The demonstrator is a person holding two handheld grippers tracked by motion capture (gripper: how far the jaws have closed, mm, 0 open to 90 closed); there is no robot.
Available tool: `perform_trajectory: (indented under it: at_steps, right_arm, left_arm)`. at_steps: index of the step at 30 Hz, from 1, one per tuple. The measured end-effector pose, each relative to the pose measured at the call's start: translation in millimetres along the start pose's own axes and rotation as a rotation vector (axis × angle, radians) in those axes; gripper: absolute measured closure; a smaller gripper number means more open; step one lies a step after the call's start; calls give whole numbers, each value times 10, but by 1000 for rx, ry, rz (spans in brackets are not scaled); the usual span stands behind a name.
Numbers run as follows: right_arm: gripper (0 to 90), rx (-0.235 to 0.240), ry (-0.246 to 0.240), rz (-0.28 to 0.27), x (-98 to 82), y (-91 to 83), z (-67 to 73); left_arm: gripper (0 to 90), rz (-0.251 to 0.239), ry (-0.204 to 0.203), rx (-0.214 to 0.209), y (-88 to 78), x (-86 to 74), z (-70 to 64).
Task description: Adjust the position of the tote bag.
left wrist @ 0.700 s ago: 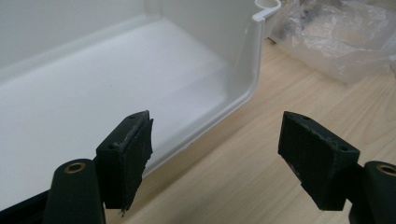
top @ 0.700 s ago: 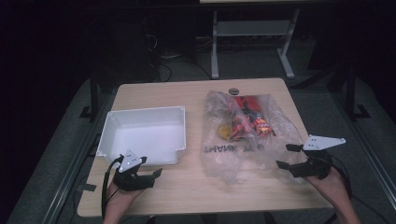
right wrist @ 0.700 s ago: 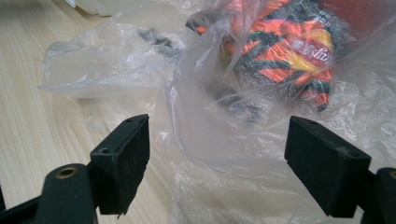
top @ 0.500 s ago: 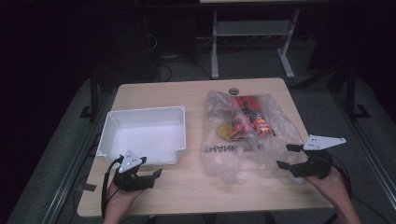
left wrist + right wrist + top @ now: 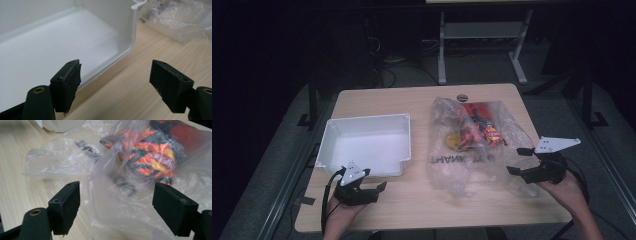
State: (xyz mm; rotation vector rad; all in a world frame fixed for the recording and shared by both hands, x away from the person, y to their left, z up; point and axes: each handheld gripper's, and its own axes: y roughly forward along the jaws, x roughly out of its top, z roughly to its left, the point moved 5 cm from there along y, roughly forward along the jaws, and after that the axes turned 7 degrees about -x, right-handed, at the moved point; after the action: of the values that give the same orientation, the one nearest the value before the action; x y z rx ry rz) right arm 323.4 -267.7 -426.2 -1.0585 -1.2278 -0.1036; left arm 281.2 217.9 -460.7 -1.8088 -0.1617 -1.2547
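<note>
A clear plastic bag [image 5: 472, 145] with black lettering lies on the right half of the wooden table [image 5: 422, 200]. Red, orange and black snack packets [image 5: 477, 127] [image 5: 152, 157] show through it, plus something yellow. A white bin [image 5: 367, 145] [image 5: 50, 50] stands empty on the left. My left gripper [image 5: 374, 187] [image 5: 115, 82] rests open on the table at the bin's near right corner. My right gripper [image 5: 514, 160] [image 5: 116, 207] is open at the bag's right edge, crumpled plastic lying between its jaws but no pad pressing on it.
A small dark round disc [image 5: 462, 97] sits near the table's far edge. Beyond the table stand a white metal frame [image 5: 482, 45] and loose cables [image 5: 387, 62] on the dark floor. Bare wood lies between bin and bag.
</note>
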Motion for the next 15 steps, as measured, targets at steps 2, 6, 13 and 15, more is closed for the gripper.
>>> perform_trajectory:
  at_steps: [2, 6, 13, 15]
  right_arm:
    - [217, 2, -6, 6, 62, 8, -30]
    - [218, 14, -12, 12, 158, 41, -79]
    - [219, 29, -18, 48, 272, 175, -160]
    - [220, 36, -25, 50, 310, 215, -185]
  left_arm:
    - [246, 9, 6, -2, 1, -1, 9]
    - [246, 14, 10, -1, -3, 5, 10]
    - [246, 15, 13, -5, 2, 7, 4]
    - [246, 14, 13, -6, 1, 8, 4]
